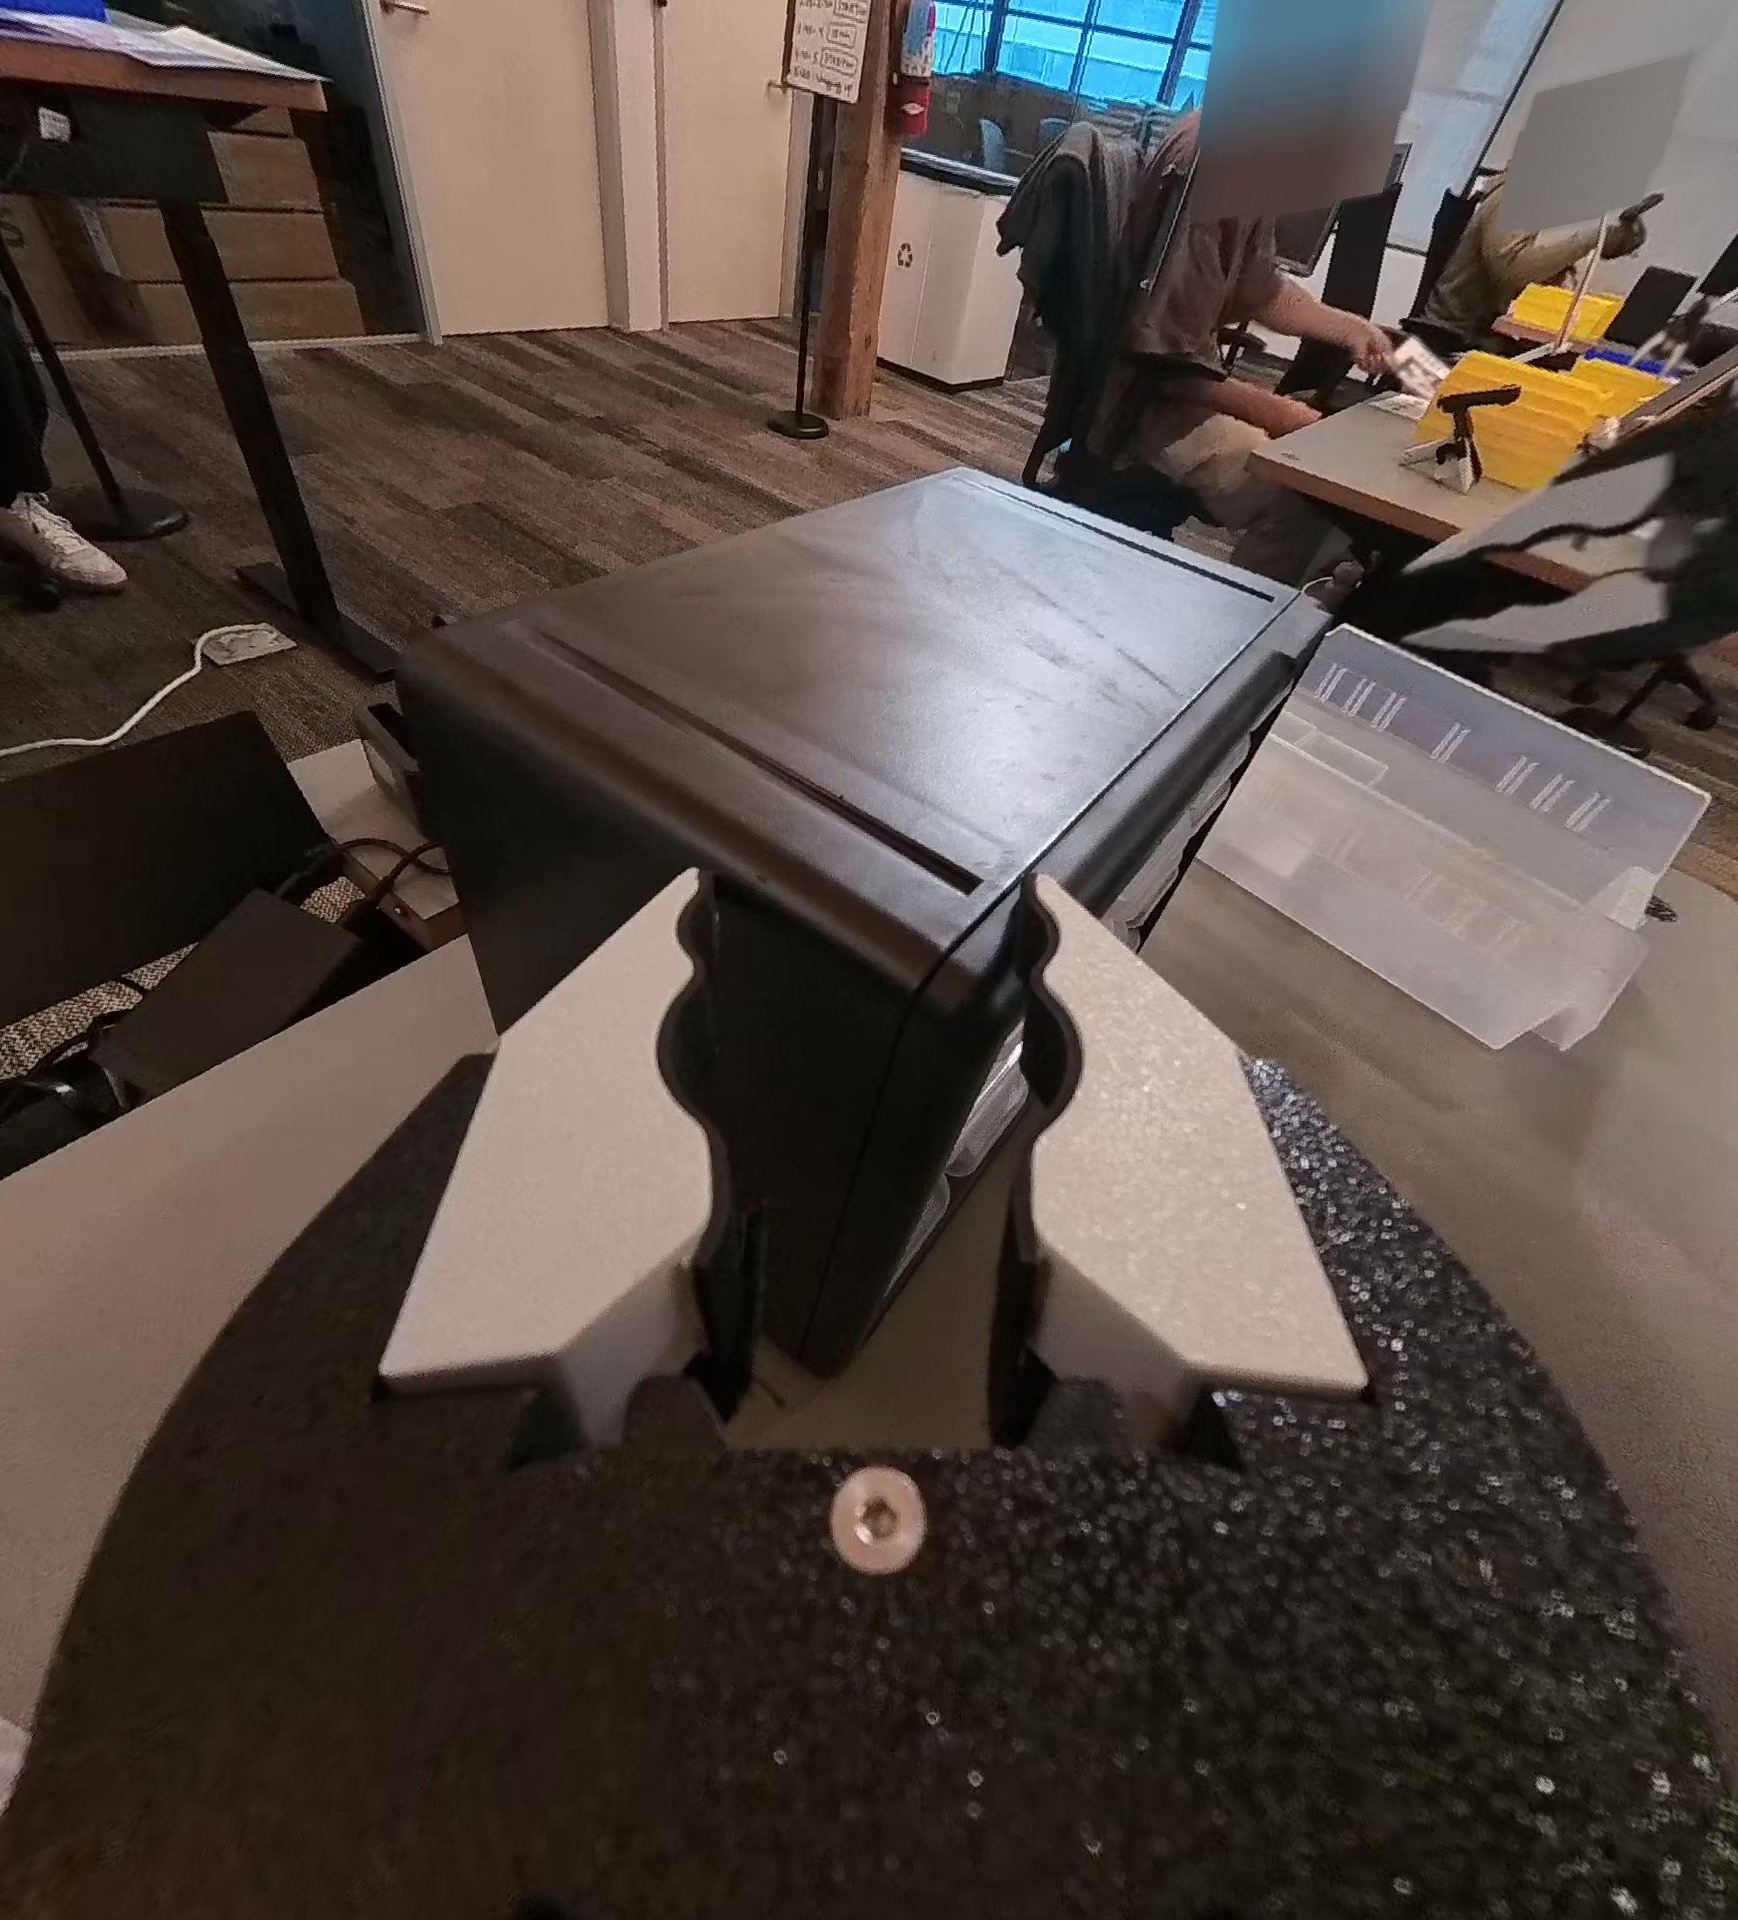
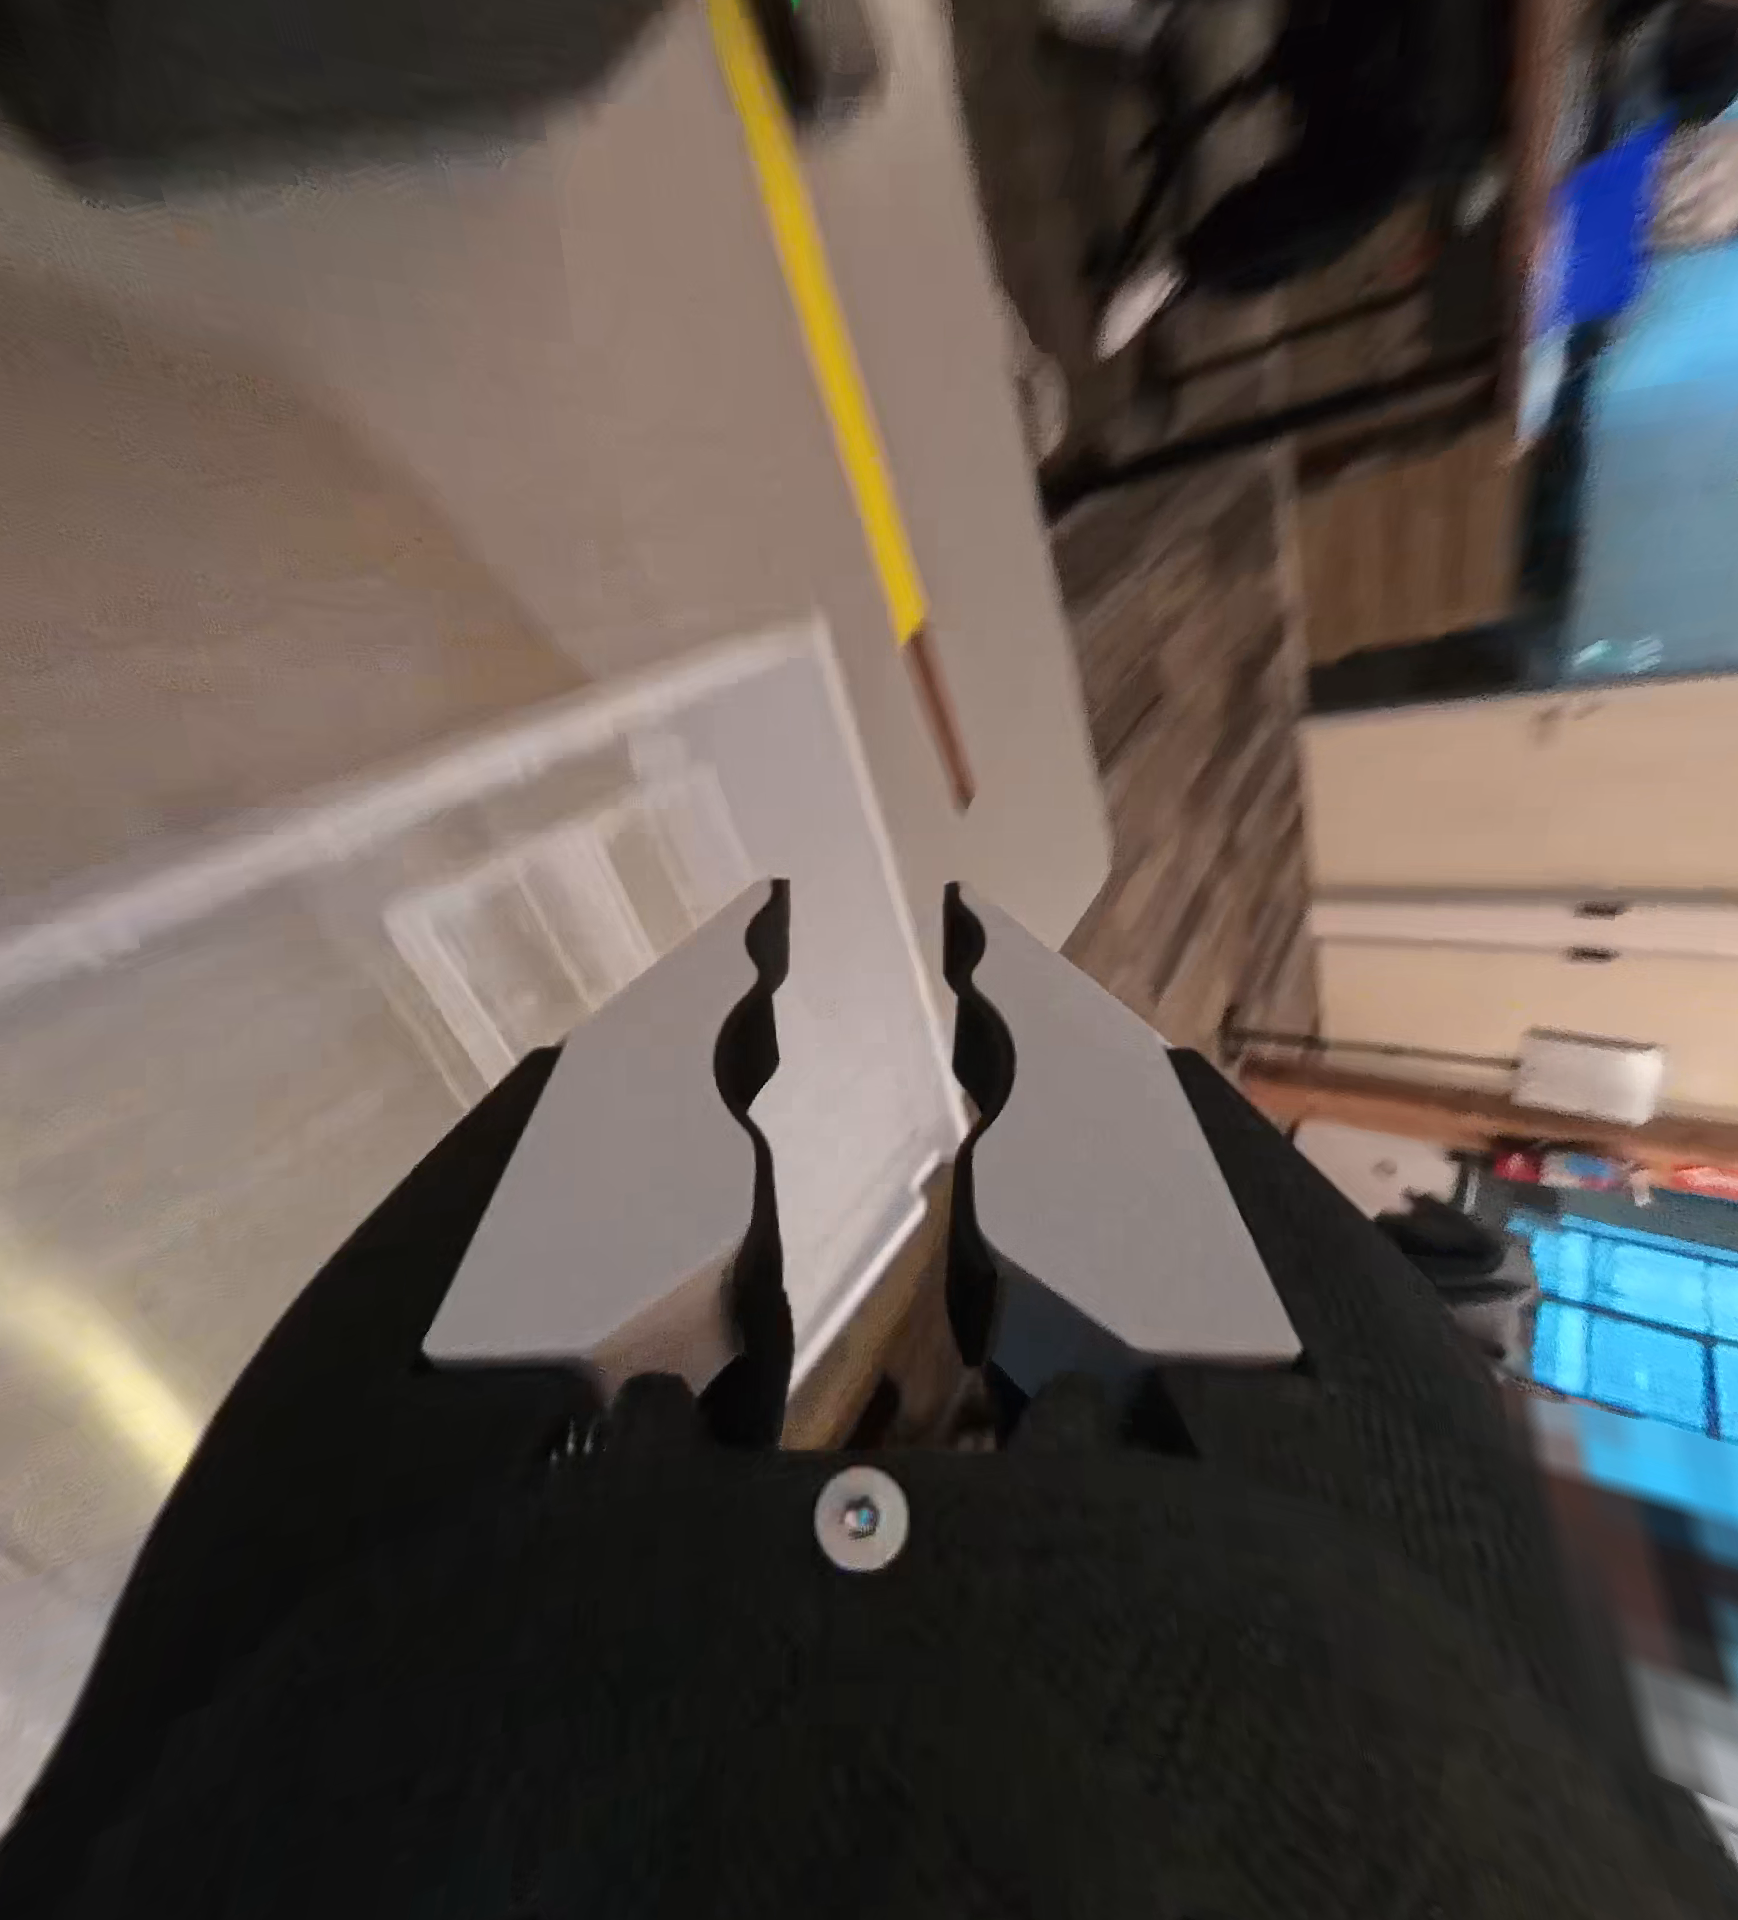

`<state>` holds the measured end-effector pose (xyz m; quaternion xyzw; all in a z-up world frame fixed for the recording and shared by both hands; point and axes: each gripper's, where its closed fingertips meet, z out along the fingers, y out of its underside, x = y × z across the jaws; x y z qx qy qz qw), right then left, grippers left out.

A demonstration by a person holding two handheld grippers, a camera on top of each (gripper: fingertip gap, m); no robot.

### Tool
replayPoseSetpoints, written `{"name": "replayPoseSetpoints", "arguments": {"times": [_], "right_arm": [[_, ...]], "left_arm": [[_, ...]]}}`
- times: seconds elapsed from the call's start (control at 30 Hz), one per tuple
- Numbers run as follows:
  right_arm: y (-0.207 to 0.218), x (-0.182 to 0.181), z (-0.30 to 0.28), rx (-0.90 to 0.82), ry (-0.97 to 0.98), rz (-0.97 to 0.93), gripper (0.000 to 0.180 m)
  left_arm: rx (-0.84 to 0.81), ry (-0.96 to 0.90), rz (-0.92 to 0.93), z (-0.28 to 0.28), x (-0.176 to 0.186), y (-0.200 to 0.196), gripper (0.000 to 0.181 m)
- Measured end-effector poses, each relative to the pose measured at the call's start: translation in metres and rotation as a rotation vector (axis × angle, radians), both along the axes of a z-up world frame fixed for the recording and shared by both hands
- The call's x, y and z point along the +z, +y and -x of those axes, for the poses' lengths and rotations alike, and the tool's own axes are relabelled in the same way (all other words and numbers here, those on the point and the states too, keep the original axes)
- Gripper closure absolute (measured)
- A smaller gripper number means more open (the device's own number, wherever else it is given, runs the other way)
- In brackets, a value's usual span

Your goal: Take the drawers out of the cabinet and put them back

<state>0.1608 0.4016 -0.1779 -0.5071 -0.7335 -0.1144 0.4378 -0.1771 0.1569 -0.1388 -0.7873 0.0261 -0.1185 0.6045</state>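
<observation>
left wrist view: sharp. black cabinet (image 1: 844,748) stands on a grey table (image 1: 1447,1195), near corner turned toward the camera. left gripper (image 1: 865,904) straddles that near top corner, one grey finger (image 1: 595,1122) against the cabinet's left side, the other against the front edge where clear drawer fronts show. jaws moderately apart, closed in on the corner; contact looks firm but a true clamp cannot be confirmed. right of the cabinet, just beside it, a clear plastic drawer (image 1: 1447,831) lies out on the table. the other gripper, dark and blurred, hangs above the drawer, beyond the cabinet's far right corner. behind the cabinet, a seated person (image 1: 1208,343) at a desk with yellow bins (image 1: 1509,405).

right wrist view: heavily motion-blurred and tilted, cabinet not seen. right gripper (image 2: 865,894) shows a narrow-to-moderate gap between its tips, nothing between them. below it a pale translucent drawer shape (image 2: 553,883) on the table surface, and a yellow rod (image 2: 823,312) above the tips; floor and windows smear off to the right.
</observation>
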Motion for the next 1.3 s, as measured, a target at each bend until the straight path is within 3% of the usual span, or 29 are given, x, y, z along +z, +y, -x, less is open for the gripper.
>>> {"name": "replayPoseSetpoints", "arguments": {"times": [0.07,0.13,0.2,0.3,0.5,0.57,0.8,0.93,1.0,1.3], "right_arm": [[-0.053,0.028,0.034,0.072,0.126,-0.05,0.152],[-0.113,0.033,0.072,0.183,0.211,-0.019,0.152],[-0.165,0.013,0.106,0.3,0.196,0.011,0.154],[-0.202,-0.029,0.147,0.418,0.124,-0.081,0.152],[-0.19,-0.062,0.204,0.457,0.127,-0.418,0.147],[-0.188,-0.065,0.215,0.48,0.16,-0.478,0.154],[-0.186,-0.08,0.228,0.498,0.175,-0.525,0.152],[-0.174,-0.076,0.228,0.427,0.185,-0.596,0.17],[-0.175,-0.076,0.227,0.417,0.179,-0.606,0.17],[-0.207,-0.074,0.196,0.441,0.167,-0.595,0.17]], "left_arm": [[-0.001,0.0,0.0,0.0,0.0,0.0,0.125],[-0.002,0.0,-0.001,0.0,0.0,0.0,0.125],[-0.003,0.0,-0.003,0.0,0.0,0.0,0.125],[-0.011,-0.005,-0.008,0.0,0.0,0.0,0.125],[-0.016,-0.008,-0.011,0.0,0.0,0.0,0.126],[-0.016,-0.008,-0.012,0.0,0.0,0.0,0.126],[-0.025,-0.015,-0.017,0.0,0.0,-0.001,0.126],[-0.027,-0.017,-0.018,0.0,0.0,-0.001,0.126],[-0.027,-0.017,-0.018,0.0,0.0,-0.001,0.126],[-0.031,-0.021,-0.021,0.0,0.0,-0.001,0.126]]}}
